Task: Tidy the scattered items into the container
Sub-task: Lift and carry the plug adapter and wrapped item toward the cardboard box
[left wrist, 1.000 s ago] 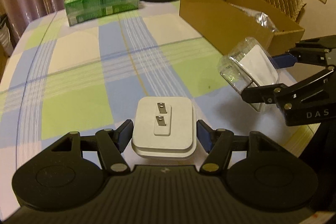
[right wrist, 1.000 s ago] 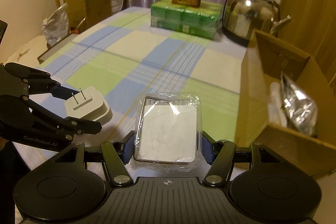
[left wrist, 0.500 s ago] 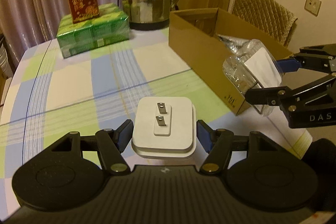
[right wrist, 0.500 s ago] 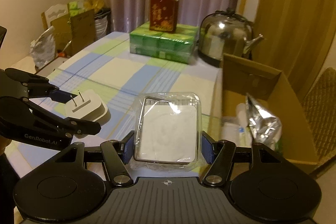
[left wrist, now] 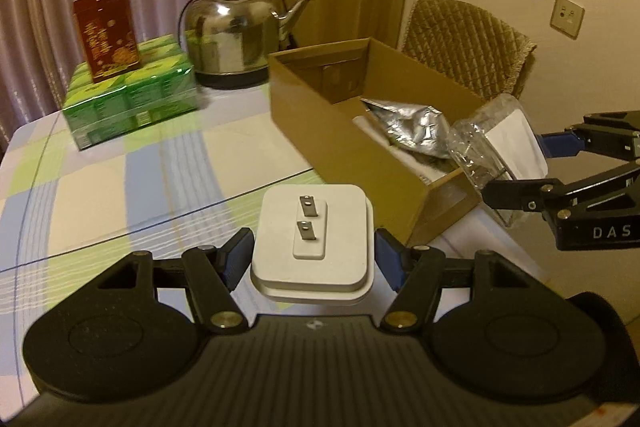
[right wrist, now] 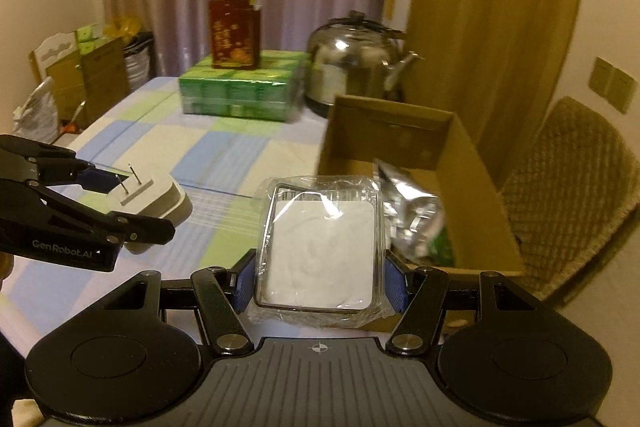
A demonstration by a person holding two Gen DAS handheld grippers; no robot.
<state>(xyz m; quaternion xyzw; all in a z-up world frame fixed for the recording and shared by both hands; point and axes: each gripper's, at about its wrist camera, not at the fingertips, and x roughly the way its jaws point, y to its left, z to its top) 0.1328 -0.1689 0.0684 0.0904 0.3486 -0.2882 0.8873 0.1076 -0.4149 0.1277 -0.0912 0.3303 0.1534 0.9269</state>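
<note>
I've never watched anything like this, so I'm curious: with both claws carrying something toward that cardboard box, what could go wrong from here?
The left gripper pinches the white plug adapter only by its smooth sides; it might slip out before reaching the cardboard box.

The right gripper holds a clear plastic pack right by the box's near wall; its crinkly wrap could catch on the rim.

A silver foil bag already lies inside, so dropped items may land crooked on it.

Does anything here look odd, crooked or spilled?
Nothing spilled or damaged. The crumpled silver foil bag lies askew in the open brown cardboard box. The left gripper holds a white square plug adapter, prongs up; the right gripper holds a clear plastic packet with a white pad near the box.
</note>
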